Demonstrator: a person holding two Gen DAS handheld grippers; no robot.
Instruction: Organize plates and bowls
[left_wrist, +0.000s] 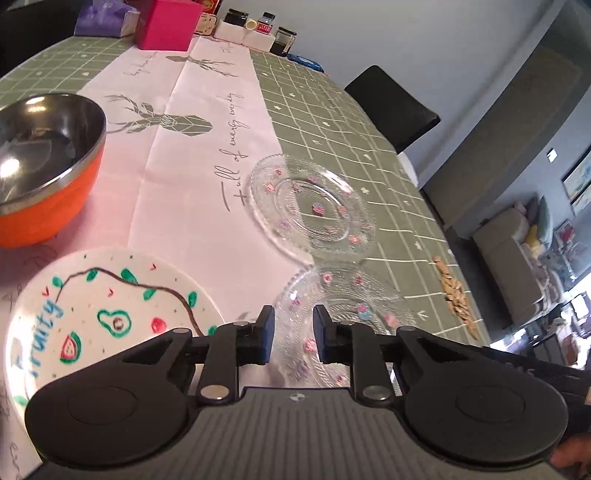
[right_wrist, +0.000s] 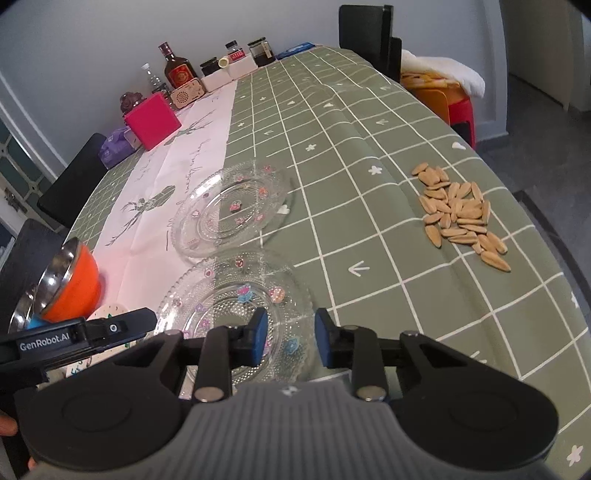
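Starting at your left: the orange bowl (left_wrist: 44, 177) and the painted fruit plate (left_wrist: 107, 314) sit on the counter (left_wrist: 369, 147). Your left gripper (left_wrist: 293, 338) and right gripper (right_wrist: 287, 338) both hover over the near glass plate (right_wrist: 236, 314) — jaws narrowly apart, gripping nothing — with the far glass plate (right_wrist: 229, 214) just beyond and seeds (right_wrist: 461, 218) rightmost.

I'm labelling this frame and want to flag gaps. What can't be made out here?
- Near glass plate: left wrist view, front part hidden behind the left gripper.
- Fruit-painted plate: cut off by the frame's left edge there; right wrist view, mostly hidden.
- Orange bowl: cut off at the left edge; its reflective inside is unreadable.
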